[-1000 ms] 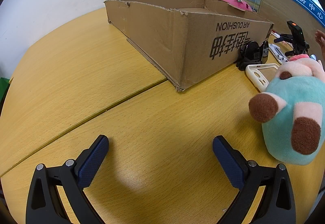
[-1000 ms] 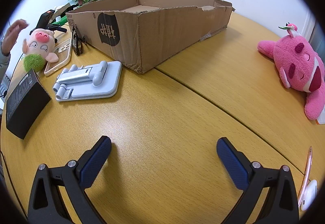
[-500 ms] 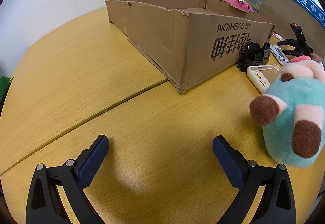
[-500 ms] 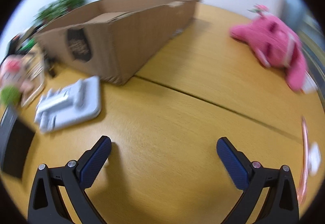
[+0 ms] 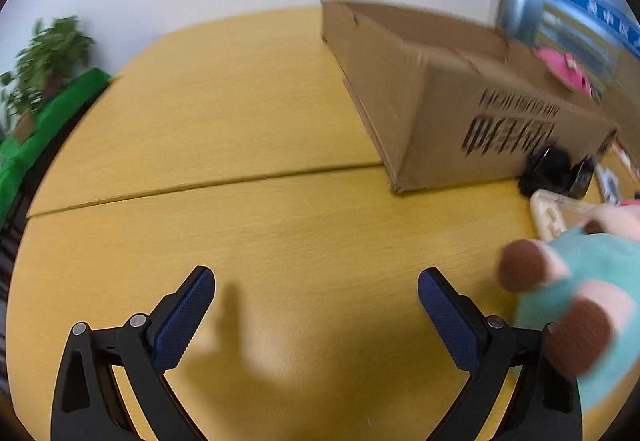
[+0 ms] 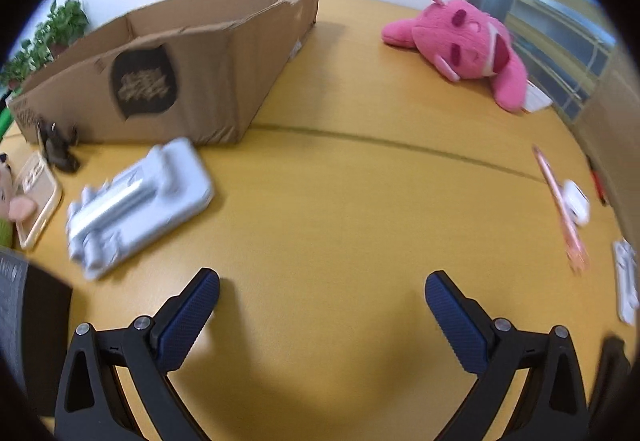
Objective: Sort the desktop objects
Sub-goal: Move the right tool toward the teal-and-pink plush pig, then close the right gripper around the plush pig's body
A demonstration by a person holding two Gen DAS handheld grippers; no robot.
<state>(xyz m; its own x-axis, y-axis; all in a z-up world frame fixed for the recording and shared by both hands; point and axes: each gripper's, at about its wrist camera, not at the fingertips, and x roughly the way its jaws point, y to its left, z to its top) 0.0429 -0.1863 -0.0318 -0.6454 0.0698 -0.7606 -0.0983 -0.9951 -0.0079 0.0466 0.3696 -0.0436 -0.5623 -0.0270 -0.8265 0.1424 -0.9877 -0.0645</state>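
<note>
Yellow wooden tabletop [image 6: 340,201], white wall behind.

Change: both views have swung since a second ago, the left toward the plant side, the right toward the pink plush [image 6: 468,37]; a search is judged under way.

Left tongs [image 5: 316,293]: wide, empty; teal plush [image 5: 580,289] just right of them.

Right tongs [image 6: 322,297]: wide, empty; grey phone stand [image 6: 136,201] ahead-left, pink pen [image 6: 560,201] ahead-right.

Cardboard box [image 6: 168,81]: far ahead, open, path unobstructed.
</note>
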